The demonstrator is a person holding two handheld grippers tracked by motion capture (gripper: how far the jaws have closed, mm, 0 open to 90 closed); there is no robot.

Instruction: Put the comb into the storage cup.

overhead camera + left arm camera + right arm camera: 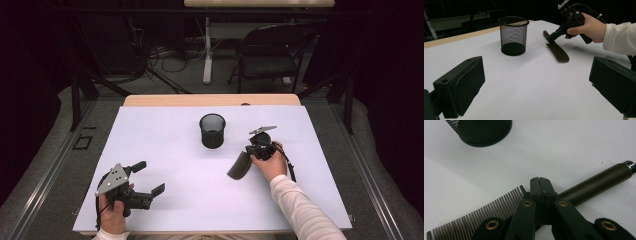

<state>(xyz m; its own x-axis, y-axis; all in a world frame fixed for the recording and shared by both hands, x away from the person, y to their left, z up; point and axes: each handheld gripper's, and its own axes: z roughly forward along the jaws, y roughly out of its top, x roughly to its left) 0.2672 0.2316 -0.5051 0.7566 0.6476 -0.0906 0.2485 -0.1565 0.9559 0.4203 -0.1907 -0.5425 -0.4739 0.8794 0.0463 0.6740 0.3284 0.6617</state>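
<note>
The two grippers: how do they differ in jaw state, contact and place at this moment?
The left gripper has its jaws spread wide and grips nothing; the right gripper has its jaws pressed together on the comb where teeth meet handle. The left gripper sits near the table's front left edge; the right gripper is beside the mesh cup. Both are black and hand-held.

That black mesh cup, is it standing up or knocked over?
Standing up. The mesh cup rests on its base on the white table, round rim facing upward.
</note>
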